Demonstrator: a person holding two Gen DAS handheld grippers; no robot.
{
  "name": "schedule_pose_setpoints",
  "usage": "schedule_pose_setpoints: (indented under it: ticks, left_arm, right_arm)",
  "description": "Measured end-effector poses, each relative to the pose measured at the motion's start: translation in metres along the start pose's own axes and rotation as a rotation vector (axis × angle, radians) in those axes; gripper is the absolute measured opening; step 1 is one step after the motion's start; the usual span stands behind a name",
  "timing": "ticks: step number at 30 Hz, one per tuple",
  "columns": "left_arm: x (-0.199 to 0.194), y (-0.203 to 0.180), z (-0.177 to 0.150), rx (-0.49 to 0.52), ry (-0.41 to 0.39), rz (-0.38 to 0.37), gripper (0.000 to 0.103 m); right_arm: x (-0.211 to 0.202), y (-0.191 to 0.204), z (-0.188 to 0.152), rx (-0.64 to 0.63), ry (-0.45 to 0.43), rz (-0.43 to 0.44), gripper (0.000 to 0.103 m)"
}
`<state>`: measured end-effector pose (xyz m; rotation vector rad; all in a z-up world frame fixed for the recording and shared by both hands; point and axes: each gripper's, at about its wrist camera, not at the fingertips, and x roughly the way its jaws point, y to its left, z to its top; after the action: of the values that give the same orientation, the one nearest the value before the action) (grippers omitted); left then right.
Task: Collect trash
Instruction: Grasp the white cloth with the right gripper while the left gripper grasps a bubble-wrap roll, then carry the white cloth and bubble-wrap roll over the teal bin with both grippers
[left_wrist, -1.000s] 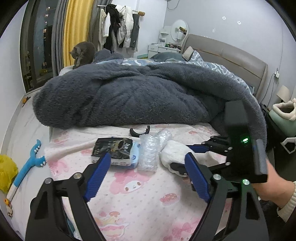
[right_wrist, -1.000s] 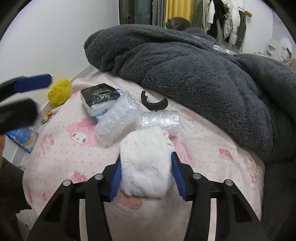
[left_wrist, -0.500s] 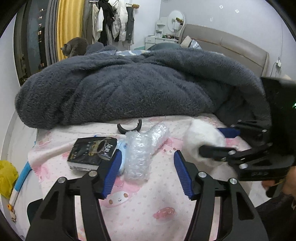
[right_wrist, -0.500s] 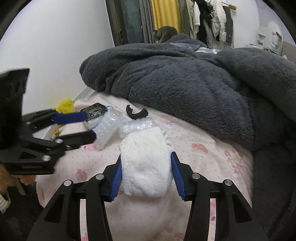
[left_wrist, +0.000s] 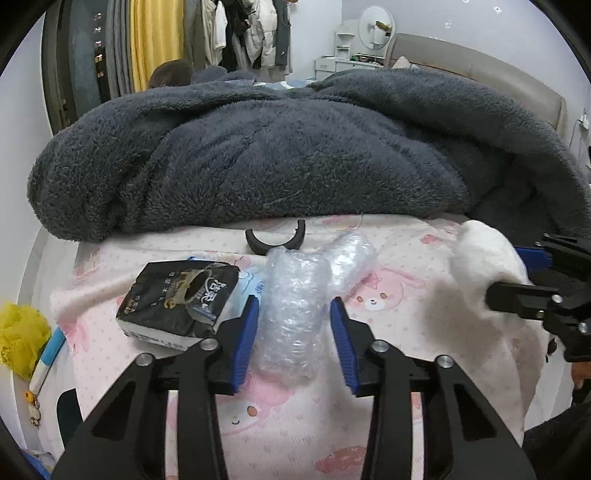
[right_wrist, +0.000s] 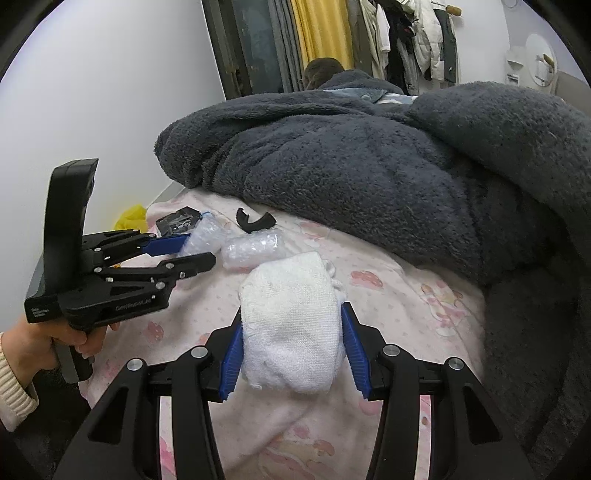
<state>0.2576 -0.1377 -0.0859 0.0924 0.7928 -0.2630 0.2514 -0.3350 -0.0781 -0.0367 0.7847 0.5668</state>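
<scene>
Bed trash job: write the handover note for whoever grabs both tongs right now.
Left tongs: closing around the near bubble wrap roll on the pink sheet; grip not yet firm.
Right tongs: shut on the white cloth wad, lifted clear.
Still lying on the sheet: second bubble wrap roll, black packet, black curved plastic piece by the grey blanket.
Done: cloth picked up.
Left: finish the grasp, collect the rest. No bin in view.

Even indoor light, soft shadows, sharp focus, strong fisheye bending, dark corners
</scene>
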Motion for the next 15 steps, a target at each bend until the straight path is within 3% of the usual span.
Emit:
schedule_pose_setpoints:
  ticks: [15]
  left_arm:
    - [-0.023,-0.003,0.005,-0.048,-0.081,-0.056,0.036]
  right_arm:
    - [-0.007,-0.002,0.005,0.024,-0.038,0.038,0.05]
